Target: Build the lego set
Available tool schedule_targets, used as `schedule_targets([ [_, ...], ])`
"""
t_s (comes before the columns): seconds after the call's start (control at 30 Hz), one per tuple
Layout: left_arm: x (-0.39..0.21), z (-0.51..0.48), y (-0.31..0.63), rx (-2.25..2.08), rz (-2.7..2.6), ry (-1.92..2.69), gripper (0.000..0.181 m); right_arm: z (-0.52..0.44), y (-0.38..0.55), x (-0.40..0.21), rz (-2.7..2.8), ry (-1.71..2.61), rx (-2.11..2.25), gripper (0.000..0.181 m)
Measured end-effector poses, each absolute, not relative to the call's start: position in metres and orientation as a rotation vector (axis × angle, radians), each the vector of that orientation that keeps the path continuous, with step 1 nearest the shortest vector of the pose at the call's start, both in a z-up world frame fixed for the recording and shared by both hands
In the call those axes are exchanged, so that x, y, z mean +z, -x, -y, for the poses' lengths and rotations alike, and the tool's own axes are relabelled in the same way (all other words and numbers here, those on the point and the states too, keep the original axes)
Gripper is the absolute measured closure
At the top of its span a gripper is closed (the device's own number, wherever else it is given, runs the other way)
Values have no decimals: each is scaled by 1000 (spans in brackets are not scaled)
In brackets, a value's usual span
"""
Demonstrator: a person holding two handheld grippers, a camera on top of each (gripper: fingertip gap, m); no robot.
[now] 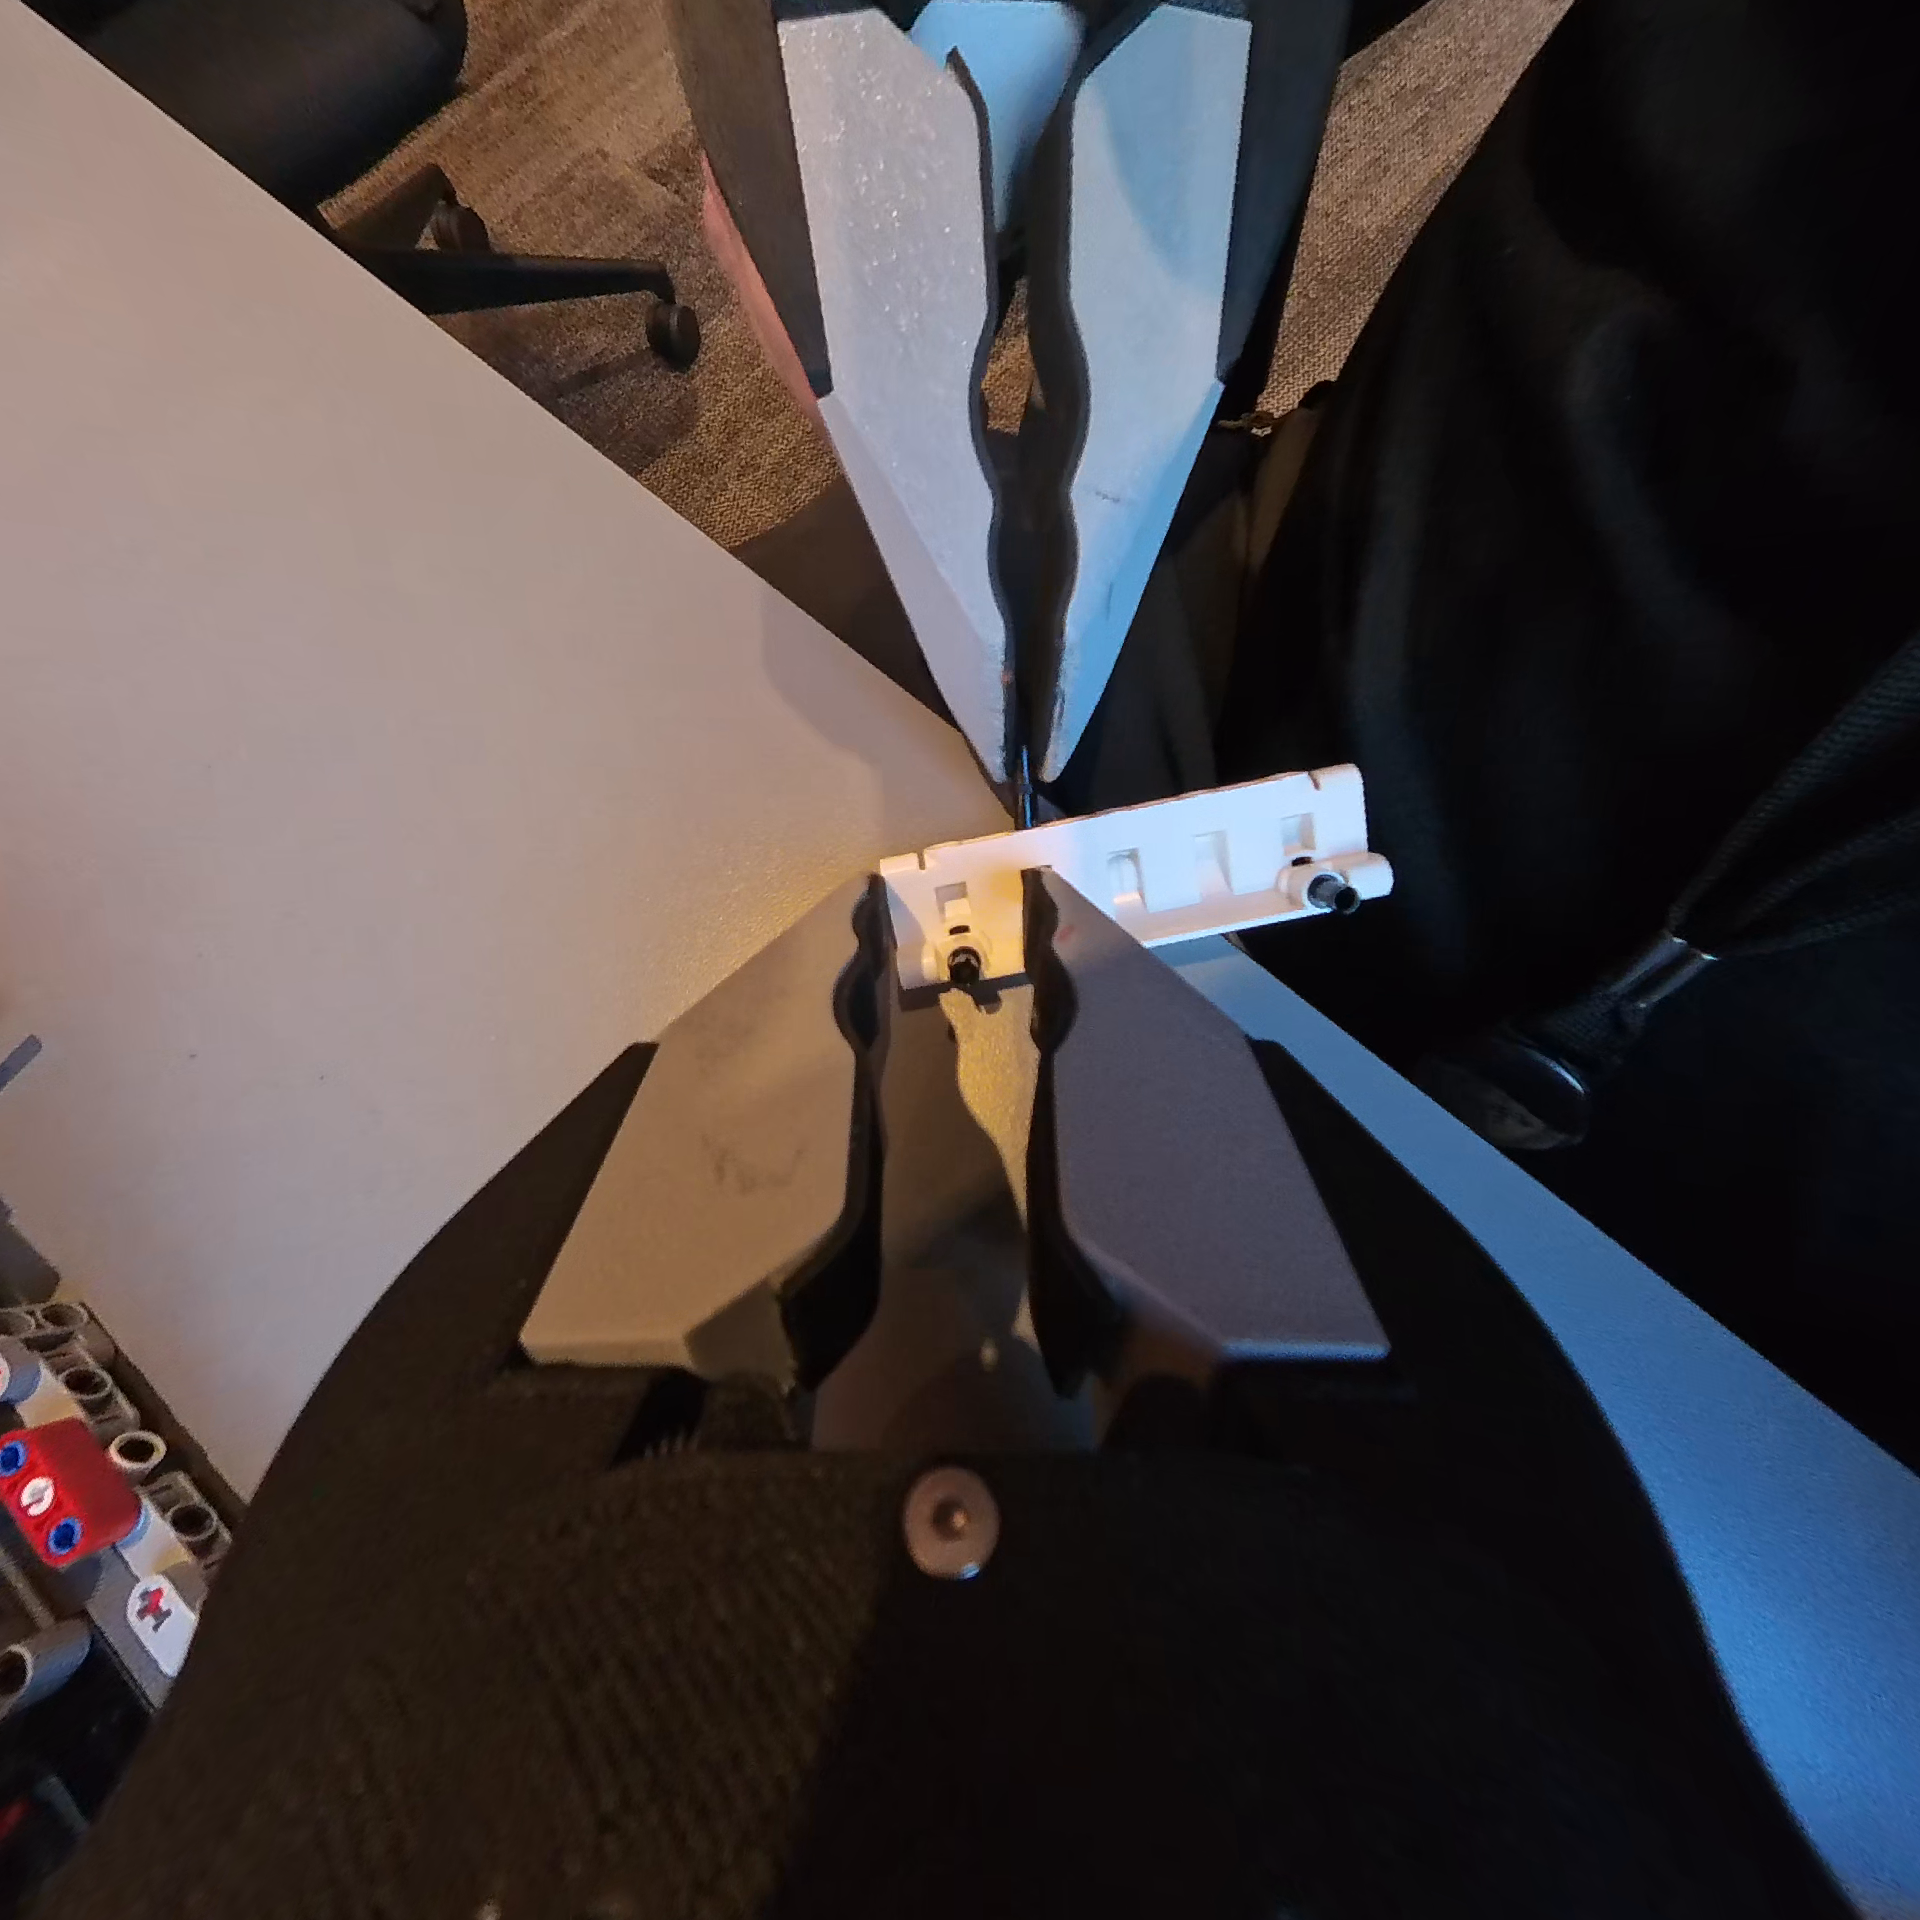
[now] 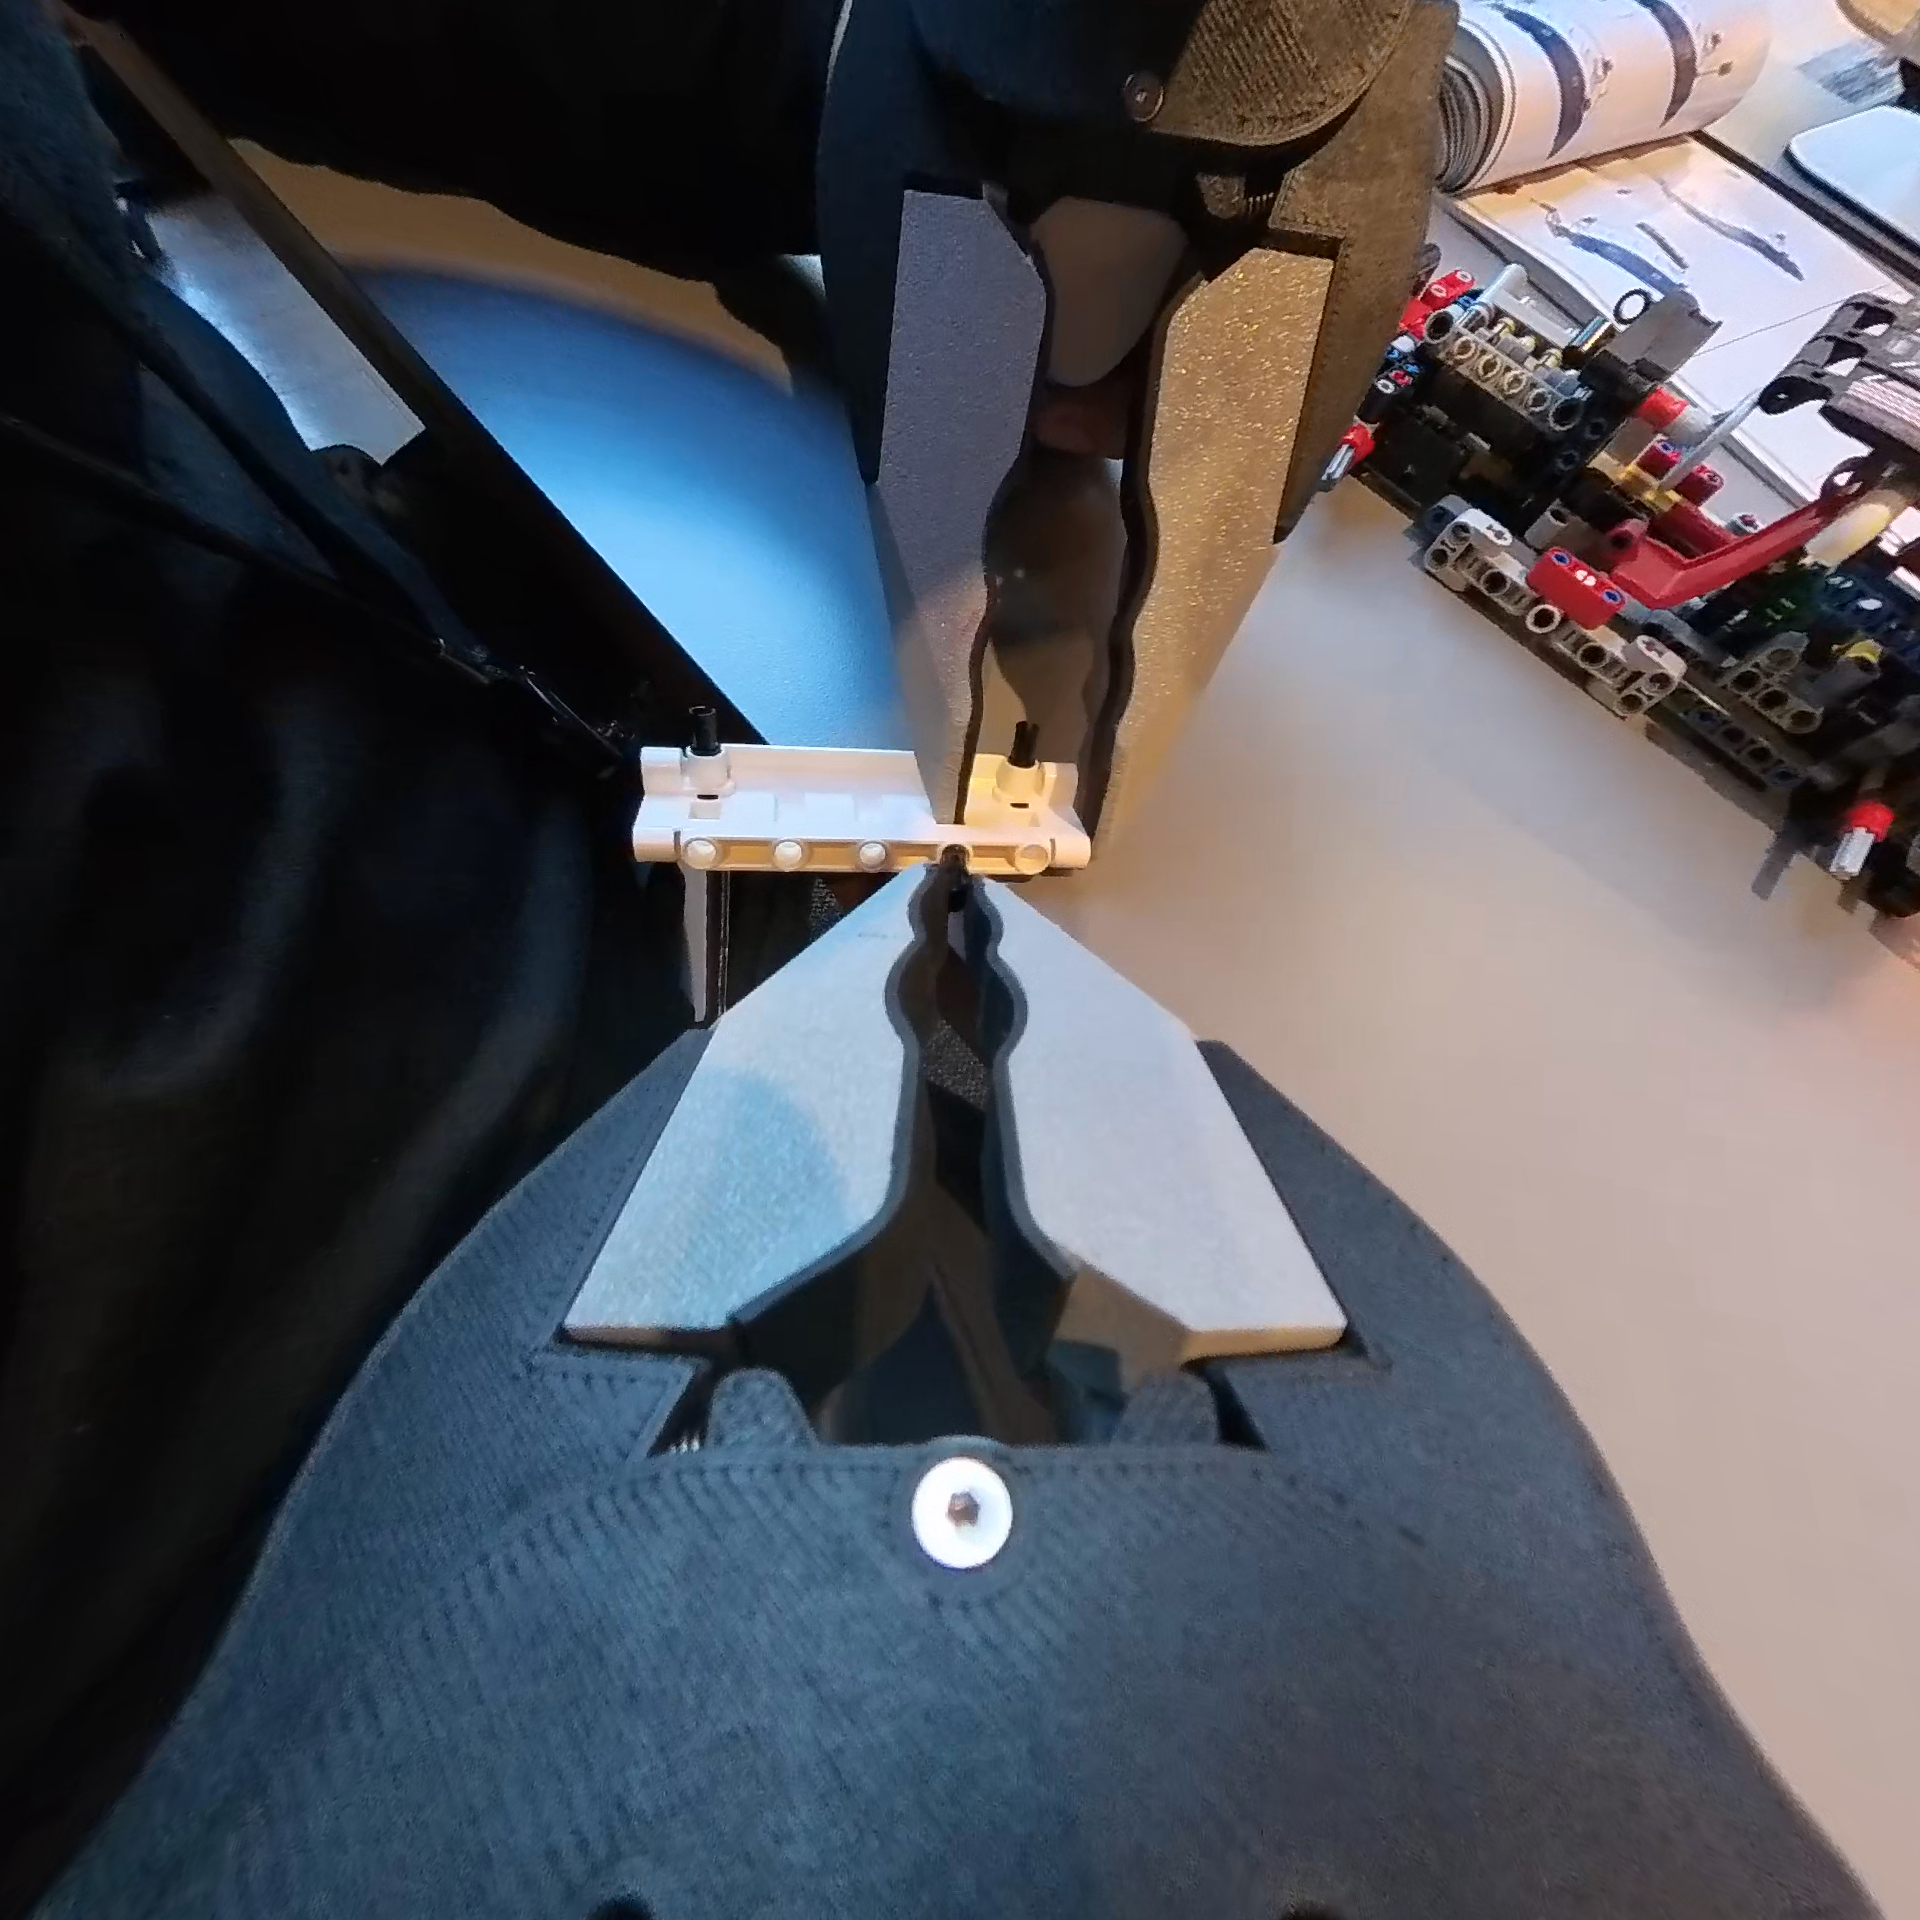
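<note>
My left gripper (image 1: 956, 883) is shut on one end of a white Lego panel (image 1: 1195, 873) and holds it just above the table's edge. Two black pins (image 1: 1330, 894) stick out of the panel's face. My right gripper (image 1: 1027, 774) comes in from the opposite side, shut on a thin black pin (image 1: 1027, 805) whose tip meets the panel's edge. In the right wrist view my right gripper (image 2: 951, 883) holds that pin (image 2: 954, 857) at a hole in the row along the panel (image 2: 821, 810) edge. The left gripper (image 2: 1013, 816) grips the panel from above.
A partly built Technic model (image 2: 1621, 582) with grey, black and red parts stands on the white table (image 1: 364, 727); it also shows in the left wrist view (image 1: 83, 1496). Instruction booklets (image 2: 1600, 94) lie behind it. Dark clothing (image 1: 1662, 520) and a chair base (image 1: 582, 281) lie beyond the table edge. The grippers are tip to tip, or close to it.
</note>
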State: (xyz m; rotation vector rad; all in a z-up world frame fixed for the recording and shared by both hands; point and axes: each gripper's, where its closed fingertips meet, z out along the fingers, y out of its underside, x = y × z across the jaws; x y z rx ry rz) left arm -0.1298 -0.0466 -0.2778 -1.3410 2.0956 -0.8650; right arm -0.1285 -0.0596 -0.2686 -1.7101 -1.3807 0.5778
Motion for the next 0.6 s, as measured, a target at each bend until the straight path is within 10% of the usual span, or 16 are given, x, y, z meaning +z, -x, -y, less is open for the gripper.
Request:
schedule_targets([
  [0.6, -278, 49, 130, -880, -2108, 1337, 158, 62, 129, -269, 1478, 1626, 622, 181],
])
